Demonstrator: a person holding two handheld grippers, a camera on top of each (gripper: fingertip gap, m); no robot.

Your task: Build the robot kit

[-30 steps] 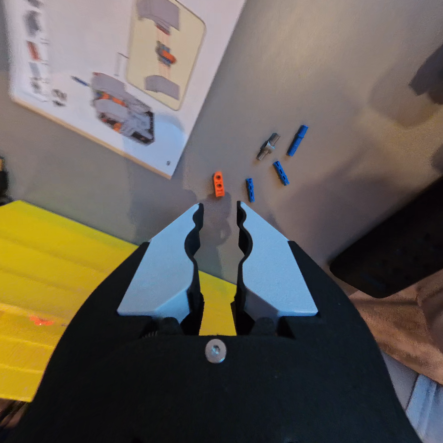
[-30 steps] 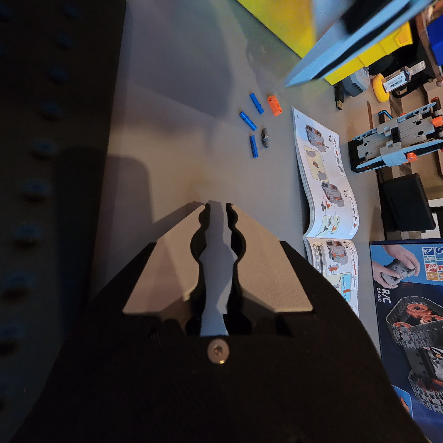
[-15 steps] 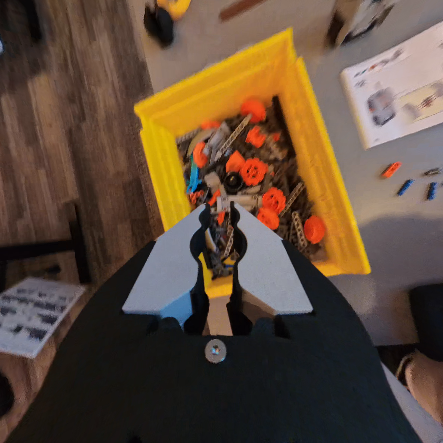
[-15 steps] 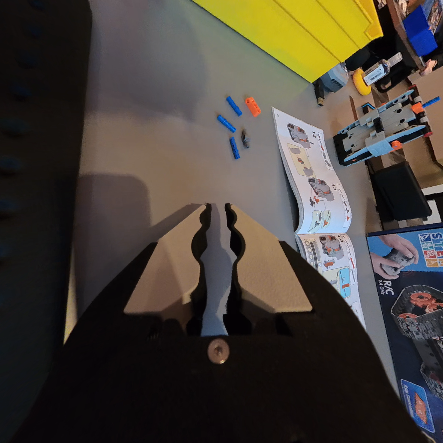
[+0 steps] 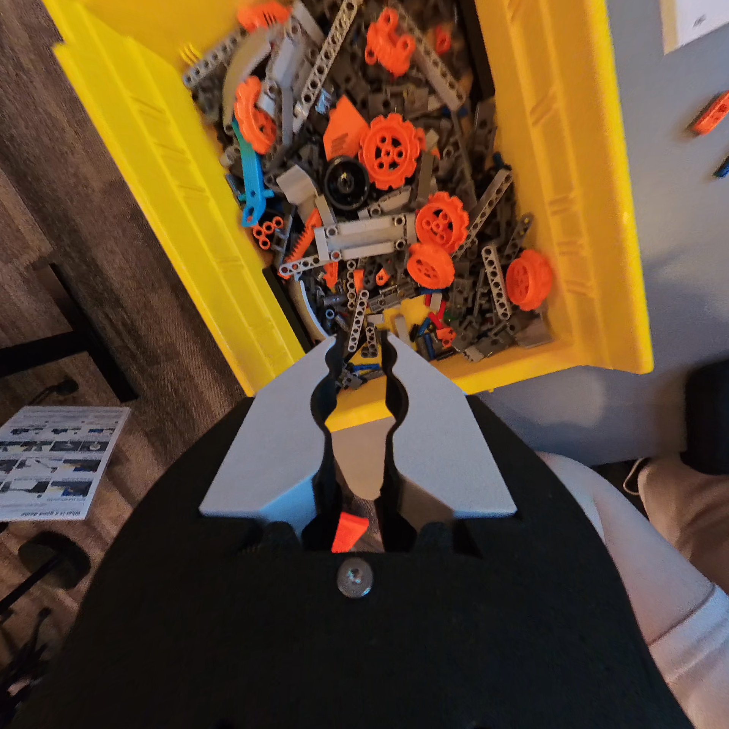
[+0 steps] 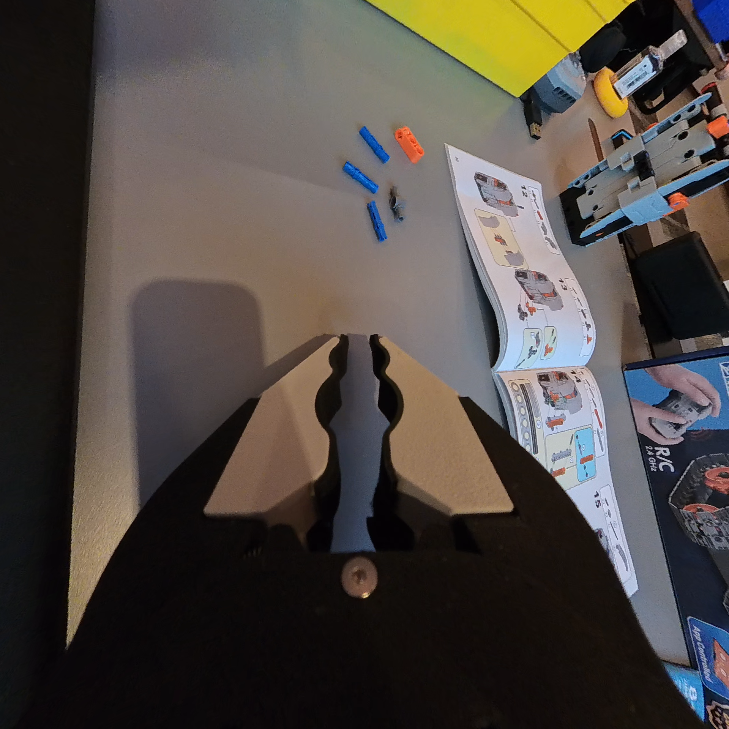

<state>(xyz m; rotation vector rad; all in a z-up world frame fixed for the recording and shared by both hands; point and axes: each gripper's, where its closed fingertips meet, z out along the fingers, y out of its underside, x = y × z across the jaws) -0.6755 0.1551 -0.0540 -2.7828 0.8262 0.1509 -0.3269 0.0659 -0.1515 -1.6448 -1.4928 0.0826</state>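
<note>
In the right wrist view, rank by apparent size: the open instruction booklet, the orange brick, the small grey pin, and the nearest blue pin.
1. open instruction booklet
2. orange brick and nearest blue pin: look about alike, the pin longer and thinner, so unranked
3. small grey pin

Left wrist view looks down into yellow bin (image 5: 560, 157); right skims table (image 6: 236, 197)
</note>
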